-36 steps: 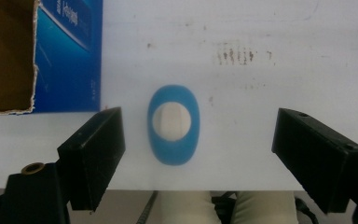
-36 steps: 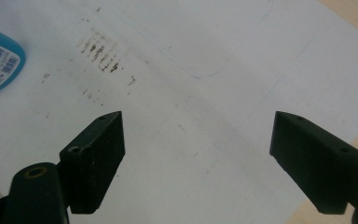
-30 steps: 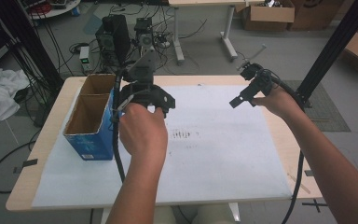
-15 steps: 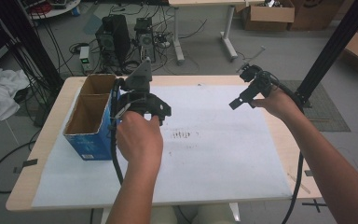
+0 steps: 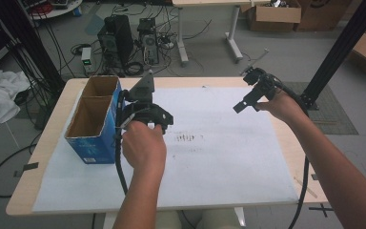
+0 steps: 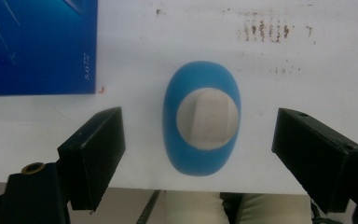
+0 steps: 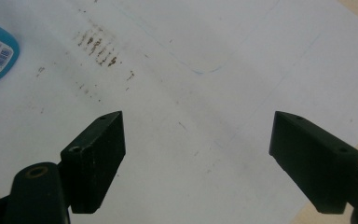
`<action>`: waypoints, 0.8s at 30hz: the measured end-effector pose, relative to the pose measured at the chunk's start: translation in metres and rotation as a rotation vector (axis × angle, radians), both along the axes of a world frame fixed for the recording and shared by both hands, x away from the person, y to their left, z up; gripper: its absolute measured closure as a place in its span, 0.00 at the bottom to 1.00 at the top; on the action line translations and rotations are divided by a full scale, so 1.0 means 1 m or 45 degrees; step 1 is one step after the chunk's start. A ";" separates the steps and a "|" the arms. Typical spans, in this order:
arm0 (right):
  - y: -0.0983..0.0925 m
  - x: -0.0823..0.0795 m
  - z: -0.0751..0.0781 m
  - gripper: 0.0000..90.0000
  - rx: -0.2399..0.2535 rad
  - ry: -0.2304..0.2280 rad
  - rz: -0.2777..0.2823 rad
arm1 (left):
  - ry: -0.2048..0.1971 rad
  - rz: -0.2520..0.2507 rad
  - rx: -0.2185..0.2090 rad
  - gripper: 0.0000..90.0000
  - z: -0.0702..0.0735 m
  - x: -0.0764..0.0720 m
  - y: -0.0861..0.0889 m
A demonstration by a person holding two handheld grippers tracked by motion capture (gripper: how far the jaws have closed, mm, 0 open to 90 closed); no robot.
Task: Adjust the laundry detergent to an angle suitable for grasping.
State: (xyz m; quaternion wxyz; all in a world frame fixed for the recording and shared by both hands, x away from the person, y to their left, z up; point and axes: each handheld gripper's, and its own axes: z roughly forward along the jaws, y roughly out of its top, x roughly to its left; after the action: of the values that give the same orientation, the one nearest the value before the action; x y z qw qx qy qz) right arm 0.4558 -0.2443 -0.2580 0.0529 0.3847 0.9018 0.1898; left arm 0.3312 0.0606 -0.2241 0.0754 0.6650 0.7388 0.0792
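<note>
Hovering: left gripper (image 6: 198,154) is hanging spread wide over the blue bottle (image 6: 201,122), touching nothing.
Bottle: is standing capped on the white sheet (image 5: 228,157), just beside the blue box (image 5: 91,125).
Right gripper (image 7: 196,158): is idling spread apart, gripping nothing.
Risk: jaws closing off-centre are likely tipping the rounded bottle.

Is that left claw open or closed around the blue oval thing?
Open. The left gripper's jaws stand wide apart, either side of the blue oval thing, touching neither side.

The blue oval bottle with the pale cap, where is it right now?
In the left gripper view, the blue oval bottle stands on white paper between the open jaws, near the blue cardboard box.
</note>
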 end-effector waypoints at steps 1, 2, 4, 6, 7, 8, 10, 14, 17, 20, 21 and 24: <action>0.000 0.000 0.000 0.20 0.000 0.000 0.000 | -0.001 0.005 -0.003 0.20 -0.002 0.001 0.000; 0.000 0.000 0.000 0.20 0.000 0.000 0.002 | 0.005 0.004 -0.003 0.20 -0.004 0.001 0.000; 0.000 0.000 0.000 0.20 0.000 0.001 0.001 | 0.019 -0.001 0.000 0.20 -0.008 0.002 -0.001; 0.000 0.000 -0.001 0.20 0.000 0.002 0.000 | 0.023 -0.005 0.002 0.20 -0.011 0.003 -0.003; 0.000 0.000 -0.001 0.20 0.000 0.002 0.000 | 0.031 -0.009 0.001 0.20 -0.012 0.004 -0.003; 0.000 0.001 -0.001 0.20 -0.001 0.001 0.002 | 0.028 -0.004 0.003 0.20 -0.014 0.004 -0.004; 0.000 0.001 -0.001 0.20 -0.003 0.003 0.003 | 0.034 -0.005 0.002 0.20 -0.016 0.005 -0.004; 0.001 0.001 -0.002 0.20 -0.003 0.006 0.003 | 0.035 0.004 -0.001 0.20 -0.021 0.006 -0.004; 0.003 0.001 -0.002 0.20 -0.003 0.008 0.005 | 0.042 0.004 0.000 0.20 -0.025 0.007 -0.004; 0.004 0.001 -0.003 0.20 -0.007 0.009 0.008 | 0.051 0.004 0.003 0.20 -0.030 0.007 -0.004; 0.004 0.001 -0.003 0.20 -0.006 0.009 0.010 | 0.056 0.003 0.003 0.20 -0.032 0.007 -0.003; 0.004 0.001 -0.003 0.20 -0.005 0.010 0.009 | 0.065 0.008 0.005 0.20 -0.038 0.007 -0.003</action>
State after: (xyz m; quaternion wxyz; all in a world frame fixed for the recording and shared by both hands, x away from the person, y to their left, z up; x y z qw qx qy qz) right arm 0.4572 -0.2407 -0.2612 0.0494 0.3820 0.9037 0.1868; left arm 0.3386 0.0578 -0.2617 0.0551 0.6648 0.7423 0.0639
